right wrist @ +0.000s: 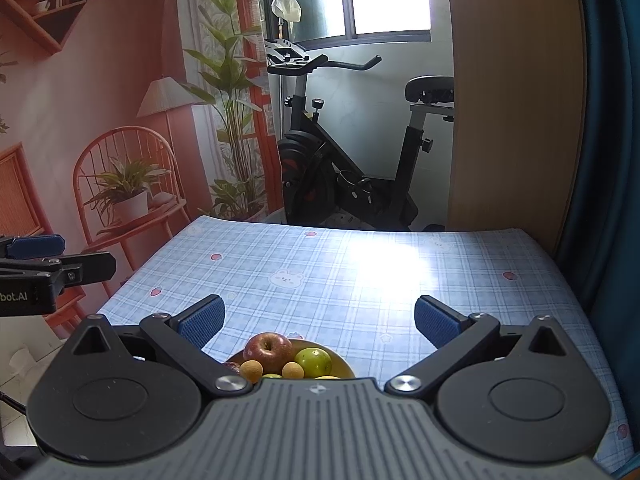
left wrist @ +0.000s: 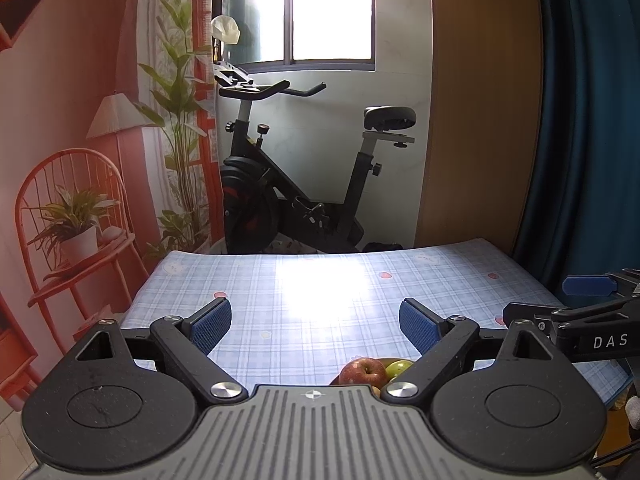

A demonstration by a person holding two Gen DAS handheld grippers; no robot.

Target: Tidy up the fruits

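heads up, both your left gripper (left wrist: 315, 326) and right gripper (right wrist: 319, 322) hang wide open and empty over the near-edge yellow bowl (right wrist: 347, 369), so grabbing the red apple (right wrist: 268, 347) could knock the small oranges (right wrist: 252, 371) rolling off.

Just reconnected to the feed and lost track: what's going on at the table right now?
Nothing is being handled yet. A person holds both grippers over the near edge of the table, side by side. The left gripper and right gripper are both open and empty. Below them sits a bowl of fruit: a red apple, a green apple and a couple of small orange fruits. All the fruit in view is in the bowl; the rest of the checked cloth is bare.
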